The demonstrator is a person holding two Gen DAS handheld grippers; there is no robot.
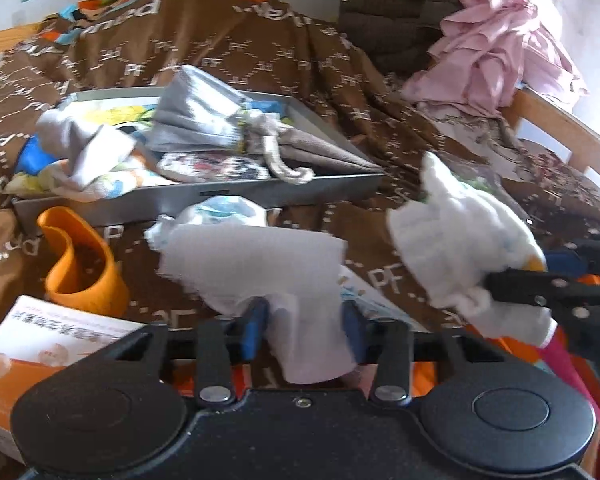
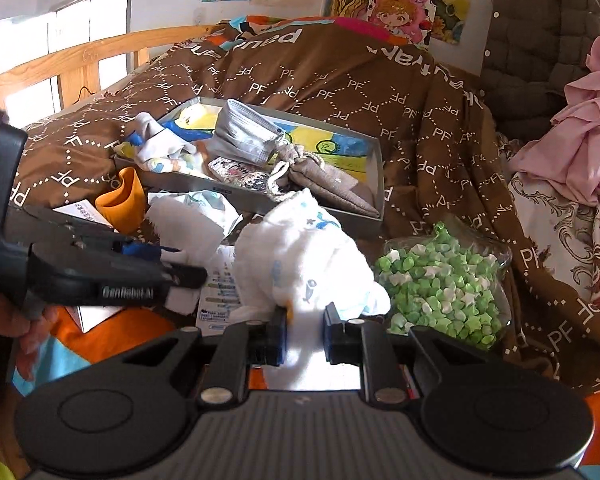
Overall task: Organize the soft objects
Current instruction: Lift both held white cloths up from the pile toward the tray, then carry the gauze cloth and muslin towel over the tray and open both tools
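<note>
My left gripper [image 1: 304, 322] is shut on a flat white cloth [image 1: 256, 264] that stands up between its blue pads; a pale blue print shows at the cloth's far end. In the right wrist view that gripper [image 2: 180, 260] reaches in from the left with the same cloth [image 2: 188, 224]. My right gripper [image 2: 305, 332] is shut on a bunched white cloth with small blue prints [image 2: 300, 256]. The left wrist view shows that bundle [image 1: 456, 248] lifted at the right. Behind both lies a grey tray [image 1: 204, 196] with a grey mask [image 1: 196, 116], a beige drawstring pouch [image 1: 312, 148] and small printed fabrics.
An orange cup [image 1: 80, 264] stands left of the tray, next to a white and orange booklet [image 1: 40, 332]. A clear jar of green paper stars [image 2: 440, 284] lies to the right. Pink clothing [image 1: 496, 48] is piled at the far right on the brown bedcover [image 1: 260, 52].
</note>
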